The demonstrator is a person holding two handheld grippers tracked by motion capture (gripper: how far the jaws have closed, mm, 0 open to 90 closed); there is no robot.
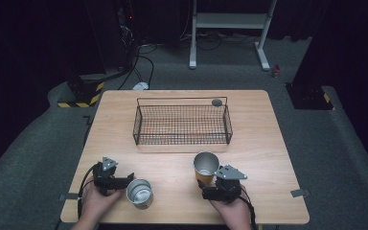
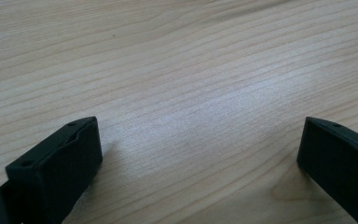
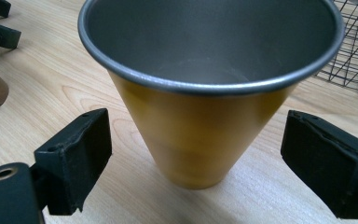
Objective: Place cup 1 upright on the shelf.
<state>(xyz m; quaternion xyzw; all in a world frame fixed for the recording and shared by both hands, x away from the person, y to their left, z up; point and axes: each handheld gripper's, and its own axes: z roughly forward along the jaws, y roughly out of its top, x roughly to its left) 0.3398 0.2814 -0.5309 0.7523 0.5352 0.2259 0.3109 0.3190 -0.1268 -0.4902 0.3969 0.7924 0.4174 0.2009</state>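
Two metal cups on the desk (image 1: 268,143), both upright, both on the near side of the wire basket (image 1: 182,125). Gold cup (image 3: 200,140): tapered, wide at the mouth and narrow at the foot, matte yellow-gold outside, dull grey inside with a rolled grey rim. Standing near the basket's near right corner, just in front of it. Right claw (image 3: 196,158) released, jaws spread wide on either side of the cup's lower half, not touching it. Silver cup (image 1: 139,193): plain bare metal, shiny inside, farther from the basket, toward the near left. Left claw (image 2: 198,154) also released, jaws well apart over bare wood, just left of the silver cup in the high view. No brand, label or writing readable on either cup. Small dark round thing (image 1: 216,102) by the basket's far right corner, too small to tell what.
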